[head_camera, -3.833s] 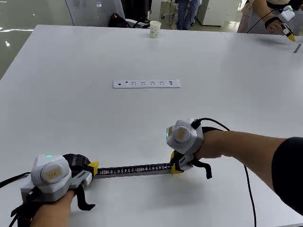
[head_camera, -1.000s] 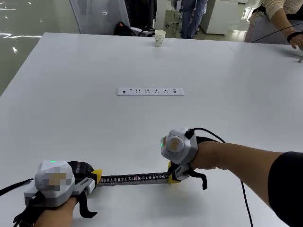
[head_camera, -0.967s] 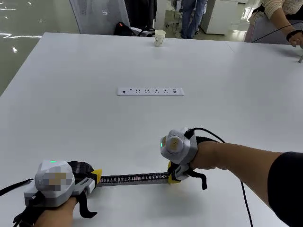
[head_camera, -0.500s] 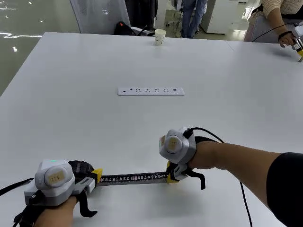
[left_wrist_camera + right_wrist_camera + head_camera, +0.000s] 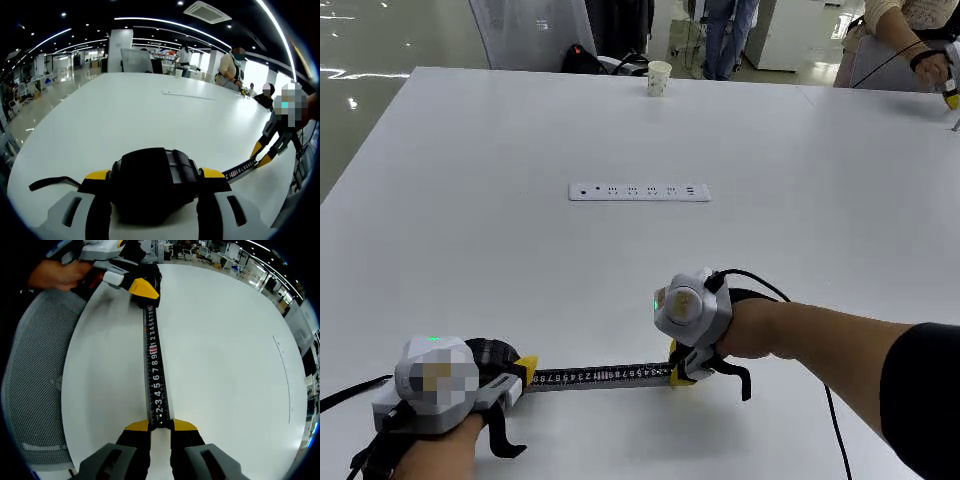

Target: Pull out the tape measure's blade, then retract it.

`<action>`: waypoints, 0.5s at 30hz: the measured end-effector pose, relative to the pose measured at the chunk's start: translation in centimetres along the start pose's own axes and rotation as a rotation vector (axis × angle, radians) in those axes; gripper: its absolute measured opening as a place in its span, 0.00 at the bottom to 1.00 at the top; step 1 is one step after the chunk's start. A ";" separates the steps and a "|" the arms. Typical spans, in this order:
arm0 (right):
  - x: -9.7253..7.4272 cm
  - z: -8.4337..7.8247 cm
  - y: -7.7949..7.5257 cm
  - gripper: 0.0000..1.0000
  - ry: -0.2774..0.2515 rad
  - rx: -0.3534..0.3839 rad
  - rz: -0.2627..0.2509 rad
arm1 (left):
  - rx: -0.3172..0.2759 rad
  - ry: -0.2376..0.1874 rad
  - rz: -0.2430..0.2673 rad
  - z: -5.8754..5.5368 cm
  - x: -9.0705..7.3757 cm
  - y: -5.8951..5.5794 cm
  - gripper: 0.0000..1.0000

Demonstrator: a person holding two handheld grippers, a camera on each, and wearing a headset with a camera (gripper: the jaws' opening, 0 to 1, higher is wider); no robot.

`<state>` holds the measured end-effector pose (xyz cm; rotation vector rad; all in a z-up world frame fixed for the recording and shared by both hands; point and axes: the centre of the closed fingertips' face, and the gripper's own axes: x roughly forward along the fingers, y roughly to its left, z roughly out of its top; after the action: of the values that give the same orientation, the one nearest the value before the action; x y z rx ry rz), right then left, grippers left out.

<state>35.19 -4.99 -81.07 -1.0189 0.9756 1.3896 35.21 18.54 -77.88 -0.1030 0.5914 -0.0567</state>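
The black rounded tape measure case (image 5: 152, 184) is clamped in the left gripper (image 5: 518, 371); its dark numbered blade (image 5: 154, 365), extended rightward, is pinched by the right gripper (image 5: 160, 426); retraction is judged outstanding

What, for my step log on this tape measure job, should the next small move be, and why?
Probably ease the right tongs toward the case, feeding the blade back in. The blade lies stretched flat on the table, its tip pinched in the right tongs, while the left tongs grip the case, so the pull looks done.
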 end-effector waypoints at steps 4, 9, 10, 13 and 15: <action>0.0 0.1 0.0 0.11 -0.001 0.013 -0.001 | -0.004 0.000 -0.001 0.0 -0.1 0.0 0.65; 0.0 0.3 0.0 0.11 0.000 0.018 -0.003 | -0.004 0.003 -0.002 0.0 -0.1 0.0 0.65; 0.0 0.3 0.0 0.11 -0.001 0.020 -0.003 | -0.004 0.004 -0.003 -0.1 -0.1 -0.1 0.65; 0.1 0.3 0.0 0.11 -0.003 0.024 -0.004 | -0.005 0.005 -0.004 -0.1 -0.1 -0.1 0.65; 0.1 0.4 0.0 0.11 -0.003 0.031 -0.005 | -0.007 0.006 -0.006 -0.1 -0.1 -0.1 0.65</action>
<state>35.18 -4.57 -81.05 -0.9952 0.9889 1.3670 35.10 18.45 -77.90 -0.1113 0.5973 -0.0604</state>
